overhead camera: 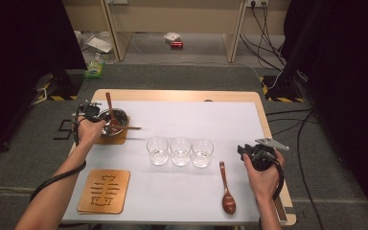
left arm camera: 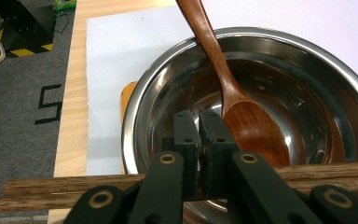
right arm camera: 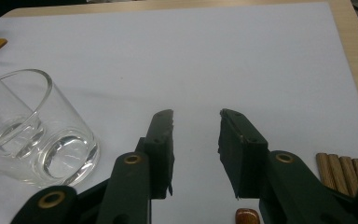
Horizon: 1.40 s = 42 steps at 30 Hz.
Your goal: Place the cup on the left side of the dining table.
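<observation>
You stand at a light wooden tabletop [overhead camera: 182,94] covered with a pale grey sheet [overhead camera: 191,120]. Around it lies a dark grey carpeted floor [overhead camera: 172,75], with a black figure marked on it [overhead camera: 63,129] off the left edge. Yellow-and-black striped tape [overhead camera: 52,97] marks the feet of black stands at far left and at far right [overhead camera: 278,89]. Black curtains [overhead camera: 24,43] close in both sides. Ahead of you stands a light wooden frame [overhead camera: 172,19] with open bays, and beneath it lie a red object [overhead camera: 176,44] and some loose litter [overhead camera: 98,44]. Black cables [overhead camera: 263,33] hang from a wall socket and trail across the floor at right. The light is even and dim.
</observation>
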Motion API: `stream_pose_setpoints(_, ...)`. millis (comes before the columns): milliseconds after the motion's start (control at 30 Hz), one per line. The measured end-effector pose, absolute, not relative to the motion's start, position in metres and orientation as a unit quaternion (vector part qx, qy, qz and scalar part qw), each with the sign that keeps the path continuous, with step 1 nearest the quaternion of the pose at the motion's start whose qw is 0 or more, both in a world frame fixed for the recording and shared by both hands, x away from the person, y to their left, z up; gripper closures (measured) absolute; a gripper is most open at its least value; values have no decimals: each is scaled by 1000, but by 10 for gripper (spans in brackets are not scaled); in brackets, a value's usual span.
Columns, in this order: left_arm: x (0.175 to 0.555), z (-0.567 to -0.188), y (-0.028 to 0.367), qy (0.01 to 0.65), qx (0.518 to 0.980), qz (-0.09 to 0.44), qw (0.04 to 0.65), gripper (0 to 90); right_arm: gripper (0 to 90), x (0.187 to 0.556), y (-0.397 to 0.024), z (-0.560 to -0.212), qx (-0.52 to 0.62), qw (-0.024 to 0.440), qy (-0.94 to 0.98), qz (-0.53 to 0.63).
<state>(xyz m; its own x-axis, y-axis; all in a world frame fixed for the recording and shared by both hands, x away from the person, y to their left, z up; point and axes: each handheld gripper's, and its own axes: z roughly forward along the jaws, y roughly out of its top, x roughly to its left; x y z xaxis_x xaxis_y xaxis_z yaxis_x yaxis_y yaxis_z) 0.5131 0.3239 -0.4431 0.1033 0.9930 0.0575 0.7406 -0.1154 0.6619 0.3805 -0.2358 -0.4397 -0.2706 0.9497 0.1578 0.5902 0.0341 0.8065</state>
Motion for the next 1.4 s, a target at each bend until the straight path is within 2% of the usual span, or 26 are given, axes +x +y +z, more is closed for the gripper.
stream_pose_setpoints(567,509,-439,325,617,702,259,244,843,653,381,-235,-440,561,220,685,409)
stream_pose_setpoints(733,495,-427,313,593,710,263,274,843,653,381,-236,-439,563,222,684,408)
stream_pose_setpoints(833,475,-424,294,567,729,227,311,845,653,381,-236,-439,564,221,683,409)
stream_pose_setpoints(1000,454,-428,272,533,750,210,330,849,652,380,-236,-438,562,223,682,411)
stream_pose_setpoints(1233,455,-444,255,525,764,186,326,857,652,381,-234,-439,562,223,685,407)
stream_pose_setpoints(1400,461,-447,246,523,763,192,327,861,652,381,-235,-440,563,222,684,407)
